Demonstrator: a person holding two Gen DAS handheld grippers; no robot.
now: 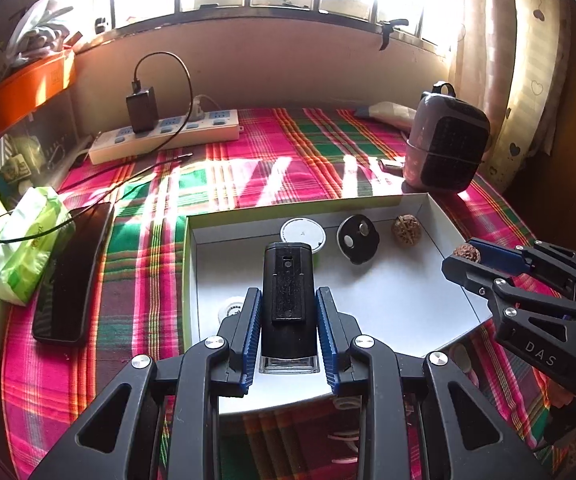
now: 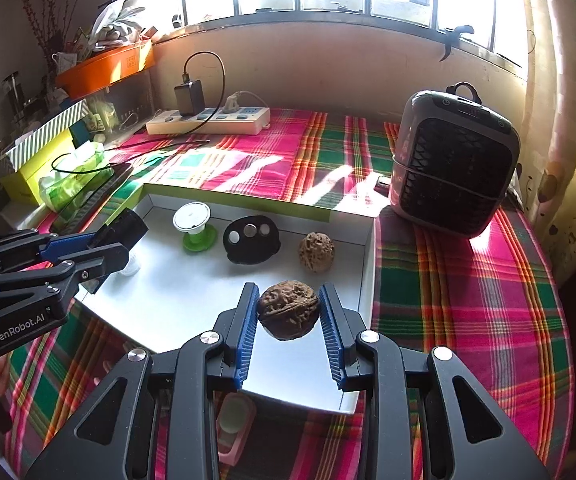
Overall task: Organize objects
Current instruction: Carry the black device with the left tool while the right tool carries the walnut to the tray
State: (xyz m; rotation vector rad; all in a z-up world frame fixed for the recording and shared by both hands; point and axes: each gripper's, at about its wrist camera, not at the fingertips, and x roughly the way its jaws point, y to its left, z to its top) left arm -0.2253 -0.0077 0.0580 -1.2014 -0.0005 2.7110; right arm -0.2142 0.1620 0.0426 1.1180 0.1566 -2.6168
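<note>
My left gripper (image 1: 288, 300) is shut on a black rectangular device (image 1: 288, 292) and holds it over the white box (image 1: 428, 300); it also shows in the right wrist view (image 2: 122, 236). My right gripper (image 2: 288, 300) is shut on a brown walnut (image 2: 288, 314) above the box's (image 2: 184, 300) near right part; the walnut also shows in the left wrist view (image 1: 467, 254). In the box stand a green-and-white spool (image 2: 193, 226), a black round piece with metal discs (image 2: 251, 238) and a second walnut (image 2: 316, 251).
A plaid cloth (image 2: 468, 300) covers the table. A small heater (image 2: 452, 160) stands right of the box. A power strip with charger (image 1: 164, 130) lies at the back. A phone (image 1: 72, 272) and tissue pack (image 1: 24, 240) lie left.
</note>
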